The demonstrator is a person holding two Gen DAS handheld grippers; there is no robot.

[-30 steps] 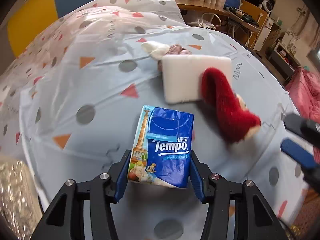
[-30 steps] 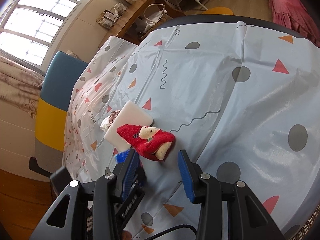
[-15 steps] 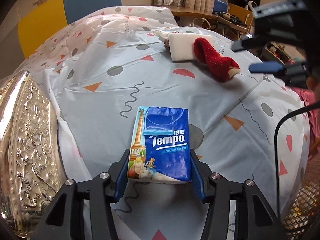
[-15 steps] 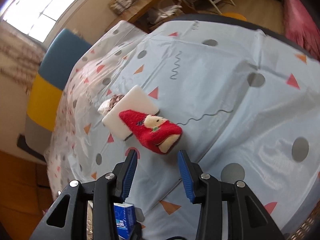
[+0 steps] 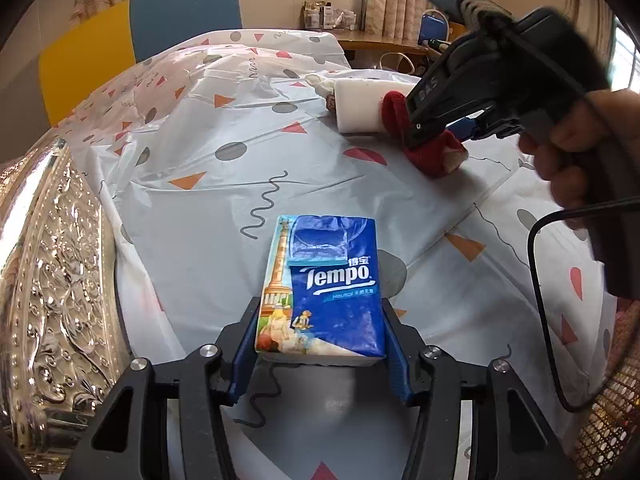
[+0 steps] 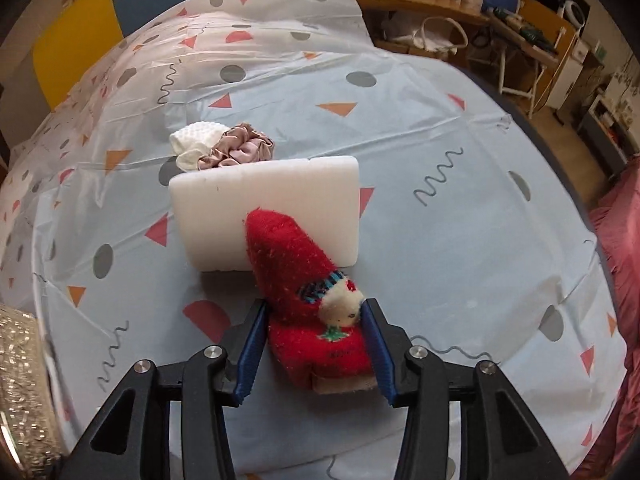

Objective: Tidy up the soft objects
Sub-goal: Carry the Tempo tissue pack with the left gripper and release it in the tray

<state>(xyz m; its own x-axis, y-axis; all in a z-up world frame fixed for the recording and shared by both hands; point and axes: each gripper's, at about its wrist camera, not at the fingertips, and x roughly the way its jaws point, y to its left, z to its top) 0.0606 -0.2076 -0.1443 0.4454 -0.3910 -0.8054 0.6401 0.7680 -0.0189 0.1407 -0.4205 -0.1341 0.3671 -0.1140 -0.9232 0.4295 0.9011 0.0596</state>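
Note:
A blue Tempo tissue pack (image 5: pixel 332 292) sits between the fingers of my left gripper (image 5: pixel 320 308), which is shut on it just over the patterned tablecloth (image 5: pixel 200 200). A red Christmas sock (image 6: pixel 304 280) lies against a white foam block (image 6: pixel 264 200). My right gripper (image 6: pixel 315 308) points down over the sock's cuff end. Its jaws are closing, and the pads stand at the sock's two sides without squeezing it. The left wrist view shows the right gripper (image 5: pixel 436 136), held by a hand (image 5: pixel 580 140), over the sock (image 5: pixel 434 160).
Behind the foam block lie a pink scrunchie (image 6: pixel 240 148) and a white knitted piece (image 6: pixel 192 140). A silver embossed container (image 5: pixel 48 280) stands at the table's left edge. A wicker basket (image 5: pixel 608 420) shows at the lower right. A yellow and blue chair (image 5: pixel 160 12) stands beyond the table.
My left gripper drew back with the tissue pack toward the silver container, then held still. My right gripper rolled and came down over the red sock, which now lies between its fingers.

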